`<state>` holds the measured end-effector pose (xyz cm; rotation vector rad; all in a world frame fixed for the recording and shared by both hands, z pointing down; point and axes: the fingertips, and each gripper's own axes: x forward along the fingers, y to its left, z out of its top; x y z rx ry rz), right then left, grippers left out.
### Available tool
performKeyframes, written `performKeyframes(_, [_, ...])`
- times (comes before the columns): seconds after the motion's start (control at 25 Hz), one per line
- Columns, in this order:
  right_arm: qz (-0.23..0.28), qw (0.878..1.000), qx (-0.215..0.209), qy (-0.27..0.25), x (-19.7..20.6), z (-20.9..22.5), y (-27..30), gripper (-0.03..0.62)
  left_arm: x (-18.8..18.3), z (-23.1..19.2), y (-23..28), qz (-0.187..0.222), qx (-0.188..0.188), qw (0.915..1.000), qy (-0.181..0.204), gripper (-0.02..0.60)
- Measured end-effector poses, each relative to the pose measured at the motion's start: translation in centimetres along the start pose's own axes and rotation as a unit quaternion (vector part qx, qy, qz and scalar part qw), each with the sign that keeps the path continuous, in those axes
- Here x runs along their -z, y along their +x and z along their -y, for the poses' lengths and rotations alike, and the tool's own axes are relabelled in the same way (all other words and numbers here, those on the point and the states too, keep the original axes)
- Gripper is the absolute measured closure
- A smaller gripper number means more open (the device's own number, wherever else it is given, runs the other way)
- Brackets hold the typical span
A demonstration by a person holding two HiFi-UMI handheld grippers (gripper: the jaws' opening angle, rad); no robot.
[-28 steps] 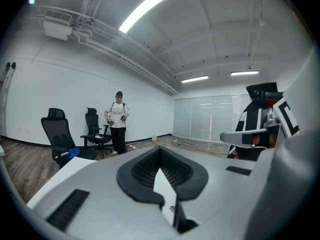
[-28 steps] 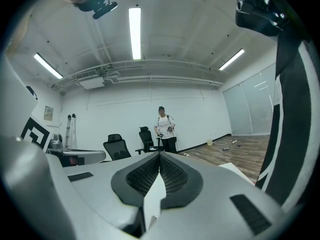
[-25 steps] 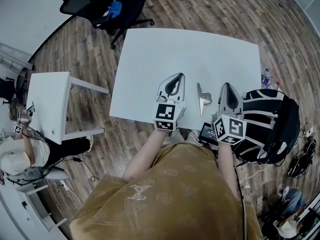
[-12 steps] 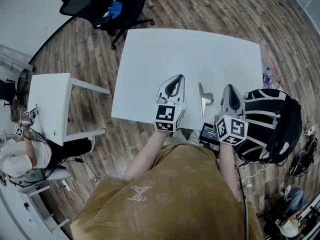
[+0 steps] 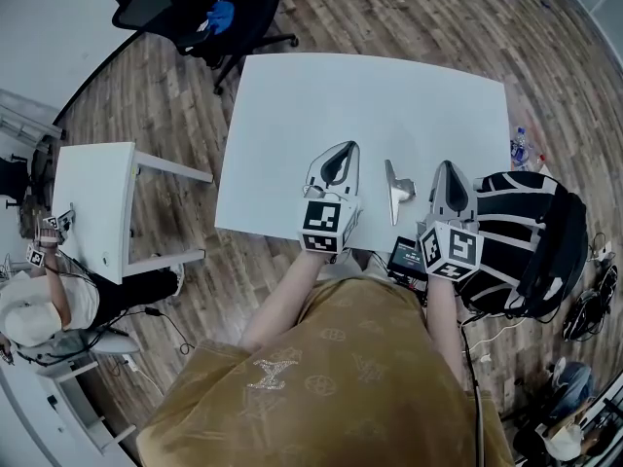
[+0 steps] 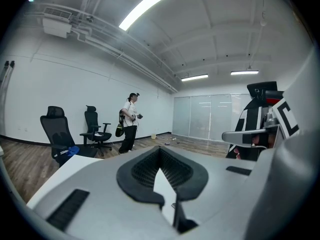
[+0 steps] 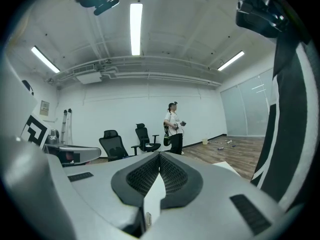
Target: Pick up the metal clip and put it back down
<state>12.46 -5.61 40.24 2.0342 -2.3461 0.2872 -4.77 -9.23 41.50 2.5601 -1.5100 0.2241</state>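
Observation:
The metal clip (image 5: pixel 394 191) lies on the white table (image 5: pixel 370 105) near its front edge, between my two grippers and touched by neither. To its left, my left gripper (image 5: pixel 343 150) rests on the table pointing away from me; in the left gripper view its jaws (image 6: pixel 160 151) are shut with nothing between them. My right gripper (image 5: pixel 445 167) sits to the clip's right. In the right gripper view the right gripper (image 7: pixel 160 156) has its pads closed together, empty. The clip cannot be made out for certain in either gripper view.
A black backpack with white stripes (image 5: pixel 531 232) stands against the table's right side. A small black device (image 5: pixel 404 258) lies at the front edge. A black office chair (image 5: pixel 209 17) stands beyond the far left corner, a second white table (image 5: pixel 92 202) to the left. A person (image 7: pixel 172 126) stands across the room.

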Motion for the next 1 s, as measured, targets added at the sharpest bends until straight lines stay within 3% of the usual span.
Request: performKeyframes(1.0, [0.007, 1.000, -0.013, -0.022, -0.42, -0.43, -0.01, 0.586, 0.00, 0.39, 0.21, 0.000, -0.002, 1.0000, 0.004, 0.584])
